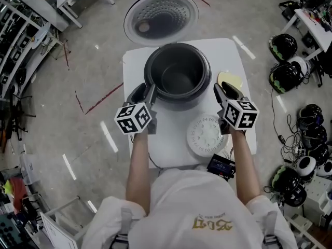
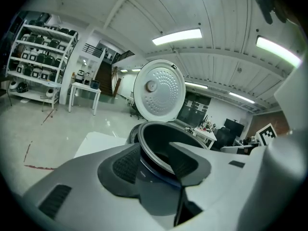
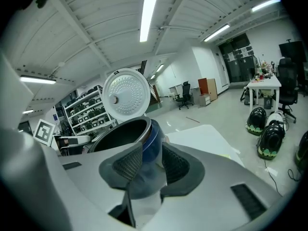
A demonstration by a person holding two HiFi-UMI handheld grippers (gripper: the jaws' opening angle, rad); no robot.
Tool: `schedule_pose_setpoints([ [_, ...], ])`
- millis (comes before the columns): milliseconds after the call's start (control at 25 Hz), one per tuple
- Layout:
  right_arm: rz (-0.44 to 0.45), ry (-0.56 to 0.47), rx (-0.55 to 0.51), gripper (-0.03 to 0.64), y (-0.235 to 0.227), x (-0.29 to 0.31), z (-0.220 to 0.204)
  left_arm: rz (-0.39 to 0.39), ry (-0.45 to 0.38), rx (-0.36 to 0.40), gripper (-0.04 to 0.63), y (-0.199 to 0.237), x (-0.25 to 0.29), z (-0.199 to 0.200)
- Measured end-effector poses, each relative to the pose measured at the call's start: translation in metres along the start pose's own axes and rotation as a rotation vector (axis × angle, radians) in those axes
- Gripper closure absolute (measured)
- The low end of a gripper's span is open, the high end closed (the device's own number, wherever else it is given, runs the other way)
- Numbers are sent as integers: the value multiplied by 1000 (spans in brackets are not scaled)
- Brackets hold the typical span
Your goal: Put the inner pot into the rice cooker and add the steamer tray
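Nearest, one white steamer tray (image 1: 206, 135) flat on the tabletop (image 1: 166, 141). Then two grippers, left gripper (image 1: 145, 93) and right gripper (image 1: 222, 91), fingers apart, clamped on nothing, flanking one rice cooker (image 1: 179, 104), one inner pot (image 1: 178, 79) seated inside. Beyond, one open lid (image 1: 161, 15).

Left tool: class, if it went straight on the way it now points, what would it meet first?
Most likely the cooker, at its outer wall just below the rim, which shows between the open jaws of the left tool; depth is unclear.
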State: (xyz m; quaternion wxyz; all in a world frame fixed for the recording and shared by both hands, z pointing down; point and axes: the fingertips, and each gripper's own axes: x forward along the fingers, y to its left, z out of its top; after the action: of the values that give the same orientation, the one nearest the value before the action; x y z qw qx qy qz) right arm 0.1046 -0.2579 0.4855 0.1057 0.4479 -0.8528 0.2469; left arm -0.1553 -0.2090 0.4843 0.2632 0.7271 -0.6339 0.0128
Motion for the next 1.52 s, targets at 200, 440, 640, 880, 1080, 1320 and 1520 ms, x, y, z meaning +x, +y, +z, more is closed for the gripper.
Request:
schedule_pose_setpoints([
  [200, -16, -7, 24, 479, -1, -22, -11, -29, 13, 7, 403, -16, -9, -9],
  [440, -25, -13, 39, 482, 5, -43, -24, -55, 17, 4, 403, -26, -24, -17],
  [640, -46, 6, 45, 482, 6, -57, -42, -69, 38, 21, 403, -33, -35, -31],
  [880, -85, 63, 63, 480, -1, -77, -82, -117, 119, 15, 404, -50, -41, -72],
  [1080, -114, 105, 72, 483, -10, -92, -115, -147, 208, 14, 407, -62, -42, -112],
  [1320, -155, 175, 88, 482, -30, -102, -161, -194, 338, 77, 400, -78, -35, -166],
  [1520, -184, 218, 108, 480, -45, -109, -185, -264, 443, 67, 380, -95, -32, -204],
])
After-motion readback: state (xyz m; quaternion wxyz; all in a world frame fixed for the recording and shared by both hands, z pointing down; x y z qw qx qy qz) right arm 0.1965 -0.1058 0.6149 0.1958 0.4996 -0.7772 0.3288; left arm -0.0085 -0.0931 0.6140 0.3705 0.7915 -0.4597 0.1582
